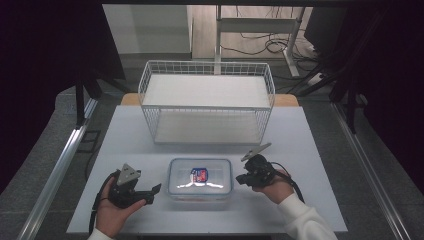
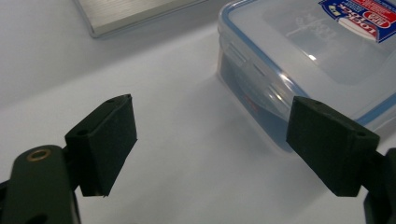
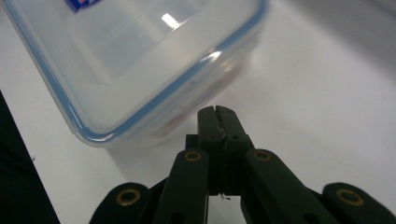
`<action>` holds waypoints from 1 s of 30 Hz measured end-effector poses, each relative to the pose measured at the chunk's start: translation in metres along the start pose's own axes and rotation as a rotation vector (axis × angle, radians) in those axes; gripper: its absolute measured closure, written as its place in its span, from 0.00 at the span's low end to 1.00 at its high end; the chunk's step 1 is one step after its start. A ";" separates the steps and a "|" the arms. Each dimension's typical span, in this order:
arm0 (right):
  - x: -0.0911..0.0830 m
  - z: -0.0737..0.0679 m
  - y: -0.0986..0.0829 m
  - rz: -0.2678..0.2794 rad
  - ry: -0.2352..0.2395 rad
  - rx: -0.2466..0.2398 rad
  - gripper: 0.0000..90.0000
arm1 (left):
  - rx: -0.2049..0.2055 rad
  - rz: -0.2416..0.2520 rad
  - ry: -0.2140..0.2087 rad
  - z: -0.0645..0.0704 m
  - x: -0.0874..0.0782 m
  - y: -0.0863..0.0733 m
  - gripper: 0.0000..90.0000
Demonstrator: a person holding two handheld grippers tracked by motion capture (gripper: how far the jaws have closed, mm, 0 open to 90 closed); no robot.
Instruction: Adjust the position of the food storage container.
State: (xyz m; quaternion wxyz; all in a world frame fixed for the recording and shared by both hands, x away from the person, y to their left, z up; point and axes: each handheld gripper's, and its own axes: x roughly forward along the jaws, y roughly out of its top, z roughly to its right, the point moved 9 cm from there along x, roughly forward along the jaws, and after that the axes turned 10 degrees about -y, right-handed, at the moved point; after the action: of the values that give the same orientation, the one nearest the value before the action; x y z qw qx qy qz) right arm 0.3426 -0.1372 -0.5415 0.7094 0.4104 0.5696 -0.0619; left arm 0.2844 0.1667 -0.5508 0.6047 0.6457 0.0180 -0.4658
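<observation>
High view: clear lidded container (image 1: 200, 179) on tabletop (image 1: 310, 150), left gripper (image 1: 150, 195) jaws wide, right gripper (image 1: 241, 179) jaws closed empty. Approach step; next likely grasping container sides.

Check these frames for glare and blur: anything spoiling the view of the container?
High view: bright glare streaks across the plastic container's lid; surroundings dark. Left gripper view: label readable, small highlights, left gripper sharp. Right gripper view: right gripper sharp, container soft, one glint.

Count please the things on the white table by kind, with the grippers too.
Clear plastic lidded container with blue seal: 1
White wire basket: 1
Black two-jaw grippers: 2, the left gripper open, the right gripper shut
Total: 4
</observation>
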 end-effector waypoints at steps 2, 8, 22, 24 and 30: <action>-0.007 0.007 0.001 0.037 -0.024 0.029 0.99 | -0.001 0.004 -0.009 0.001 0.000 0.001 0.18; -0.025 0.013 0.000 0.181 -0.063 0.121 0.97 | -0.023 0.007 -0.009 0.001 -0.002 0.001 0.18; -0.044 0.013 -0.013 0.338 0.021 0.307 0.31 | -0.060 0.011 -0.026 0.002 -0.005 0.001 0.18; -0.044 0.014 -0.011 0.348 0.036 0.318 0.29 | -0.066 0.007 -0.030 0.002 -0.006 0.001 0.18; -0.039 0.011 -0.010 0.337 0.037 0.298 0.25 | -0.078 0.010 -0.041 0.002 -0.007 0.001 0.18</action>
State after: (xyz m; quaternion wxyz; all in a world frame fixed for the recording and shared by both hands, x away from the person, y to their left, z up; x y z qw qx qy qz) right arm 0.3325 -0.1657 -0.5132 0.6309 0.6009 0.4904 -0.0184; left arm 0.2806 0.1685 -0.5452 0.6322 0.6119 0.0204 -0.4748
